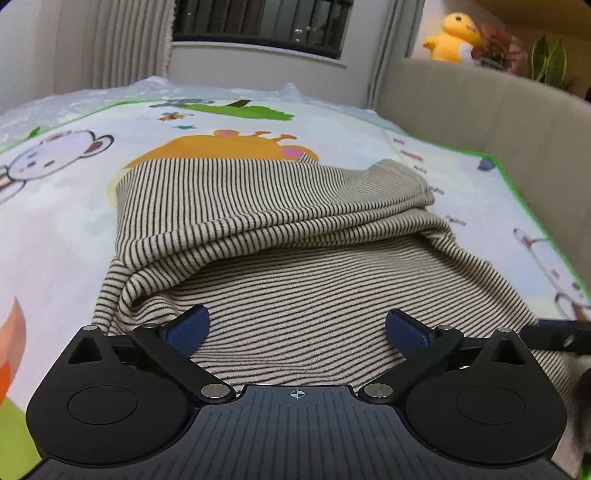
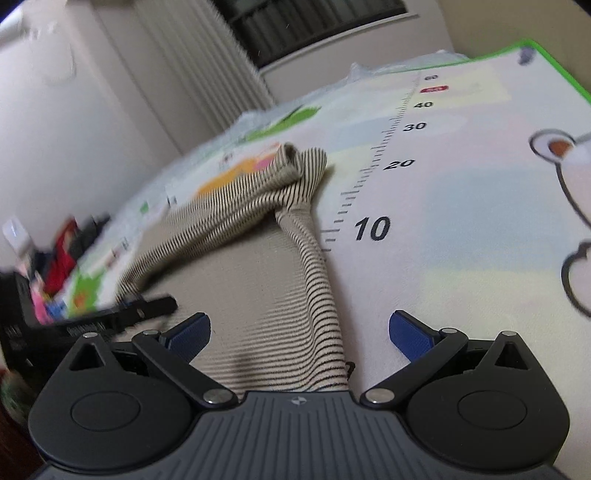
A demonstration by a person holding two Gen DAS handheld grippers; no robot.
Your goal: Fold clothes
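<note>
A beige garment with thin black stripes [image 1: 295, 236] lies on the cartoon play mat [image 1: 74, 192], its far part folded back over its near part. My left gripper [image 1: 297, 328] is open, jaws wide apart, just above the garment's near part, holding nothing. In the right wrist view the same garment [image 2: 258, 236] runs from the mat's middle down under my right gripper [image 2: 299, 330], which is open and over the garment's right edge. The blue pads [image 2: 410, 334] touch nothing. The tip of the right gripper shows at the right edge of the left wrist view [image 1: 554, 334].
A beige padded bed rail [image 1: 480, 110] borders the mat on the right, with a yellow plush toy [image 1: 452, 35] and plants behind it. Curtains and a dark window [image 1: 258, 26] stand at the back. Coloured toys and clutter [image 2: 55, 266] lie off the mat's left.
</note>
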